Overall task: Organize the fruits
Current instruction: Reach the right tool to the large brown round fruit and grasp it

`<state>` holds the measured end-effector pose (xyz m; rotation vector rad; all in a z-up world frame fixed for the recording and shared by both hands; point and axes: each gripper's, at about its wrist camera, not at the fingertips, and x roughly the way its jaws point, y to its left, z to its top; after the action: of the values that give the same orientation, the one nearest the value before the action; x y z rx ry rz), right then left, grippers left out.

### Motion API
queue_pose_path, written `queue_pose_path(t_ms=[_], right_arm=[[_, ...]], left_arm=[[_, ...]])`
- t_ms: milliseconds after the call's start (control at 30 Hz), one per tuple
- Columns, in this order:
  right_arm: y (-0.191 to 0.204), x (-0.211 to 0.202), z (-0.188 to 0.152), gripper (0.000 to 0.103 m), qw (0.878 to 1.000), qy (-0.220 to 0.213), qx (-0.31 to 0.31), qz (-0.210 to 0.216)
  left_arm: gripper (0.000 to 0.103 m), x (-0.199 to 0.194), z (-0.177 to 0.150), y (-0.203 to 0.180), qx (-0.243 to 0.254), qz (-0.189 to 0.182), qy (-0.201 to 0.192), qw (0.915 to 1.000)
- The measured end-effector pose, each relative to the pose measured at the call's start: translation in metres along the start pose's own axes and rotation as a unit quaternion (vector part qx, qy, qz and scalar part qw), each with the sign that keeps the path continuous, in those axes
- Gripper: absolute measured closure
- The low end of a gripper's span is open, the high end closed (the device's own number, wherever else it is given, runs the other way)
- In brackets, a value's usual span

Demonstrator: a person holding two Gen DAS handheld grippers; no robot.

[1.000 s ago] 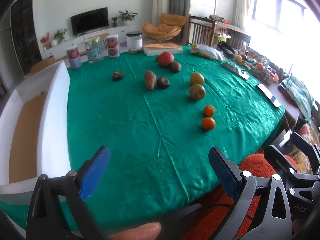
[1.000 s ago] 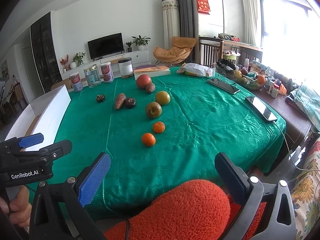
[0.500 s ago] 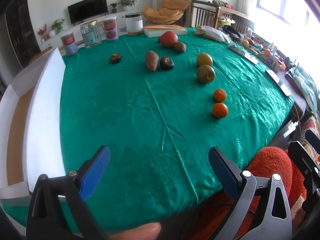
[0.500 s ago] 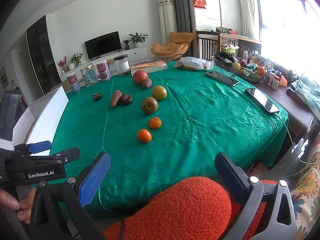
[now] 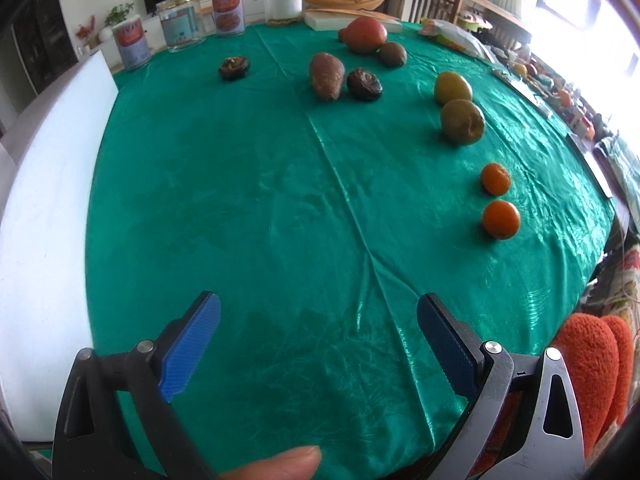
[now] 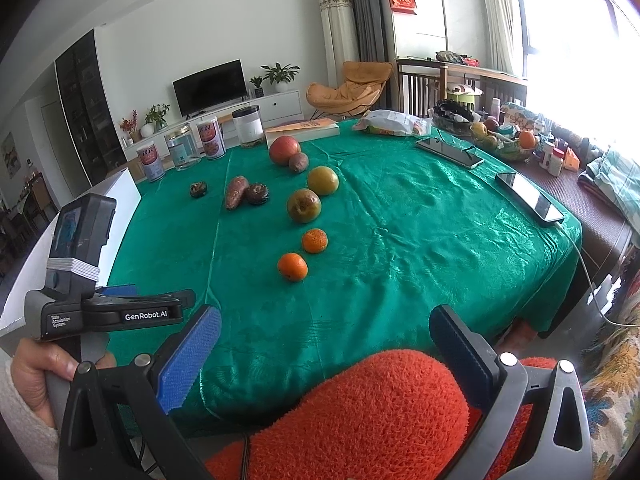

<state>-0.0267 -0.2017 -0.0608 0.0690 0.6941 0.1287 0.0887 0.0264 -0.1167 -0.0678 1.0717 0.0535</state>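
Fruits lie spread on a green tablecloth (image 5: 260, 208). Two oranges (image 5: 500, 219) (image 5: 495, 178) sit at the right, two greenish-brown round fruits (image 5: 462, 121) (image 5: 452, 87) beyond them. A brown oblong fruit (image 5: 326, 75), two dark wrinkled fruits (image 5: 363, 84) (image 5: 234, 67), a red apple (image 5: 365, 34) and a small brown fruit (image 5: 393, 53) lie farther back. My left gripper (image 5: 318, 322) is open over the near cloth, empty. My right gripper (image 6: 325, 334) is open off the table's near edge, above an orange fuzzy cushion (image 6: 368, 412). The oranges (image 6: 293, 266) (image 6: 314, 240) lie ahead of it.
A white foam box (image 5: 44, 208) borders the table's left side. Several cans and jars (image 5: 228, 10) and a book (image 6: 302, 129) stand along the far edge. Two phones (image 6: 529, 198) (image 6: 449, 153), a snack bag (image 6: 390, 123) and a fruit basket (image 6: 502, 148) are at the right.
My left gripper has moved forward over the table and tilted down, so the fruits appear closer. My right gripper has barely shifted; the left gripper now rises higher in its view.
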Motion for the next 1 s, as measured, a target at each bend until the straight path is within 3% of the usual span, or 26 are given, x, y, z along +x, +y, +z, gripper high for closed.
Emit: queue_pose_path(t_ms=[133, 233, 300, 500, 600, 767, 900, 1000], right_arm=[[-0.006, 0.003, 0.003, 0.000, 1.000, -0.002, 0.004, 0.025], [-0.019, 0.017, 0.018, 0.000, 0.997, 0.000, 0.018, 0.071], [-0.026, 0.041, 0.036, 0.000, 0.995, 0.022, 0.019, 0.099], [-0.025, 0.138, 0.091, 0.000, 0.986, 0.108, 0.000, 0.125], [-0.025, 0.189, 0.114, 0.011, 0.977, 0.155, 0.025, 0.143], [-0.012, 0.252, 0.137, 0.016, 0.968, 0.210, 0.032, 0.135], [0.004, 0.282, 0.139, 0.033, 0.959, 0.257, 0.010, 0.121], [0.004, 0.288, 0.135, 0.054, 0.957, 0.266, 0.007, 0.116]], left_arm=[[0.003, 0.016, 0.003, 0.005, -0.002, 0.012, 0.012, 0.9998], [0.003, 0.024, 0.002, 0.010, -0.006, 0.018, 0.021, 0.9996], [0.003, 0.025, 0.001, 0.012, -0.004, 0.026, 0.014, 0.9995], [0.002, 0.025, -0.001, 0.016, -0.007, 0.027, 0.004, 0.9996], [0.002, 0.025, -0.001, 0.017, -0.006, 0.026, 0.005, 0.9996], [0.002, 0.026, 0.000, 0.018, 0.000, 0.021, 0.004, 0.9998], [0.002, 0.026, -0.001, 0.018, 0.001, 0.020, -0.002, 0.9998], [0.002, 0.025, -0.002, 0.018, -0.001, 0.022, -0.004, 0.9998]])
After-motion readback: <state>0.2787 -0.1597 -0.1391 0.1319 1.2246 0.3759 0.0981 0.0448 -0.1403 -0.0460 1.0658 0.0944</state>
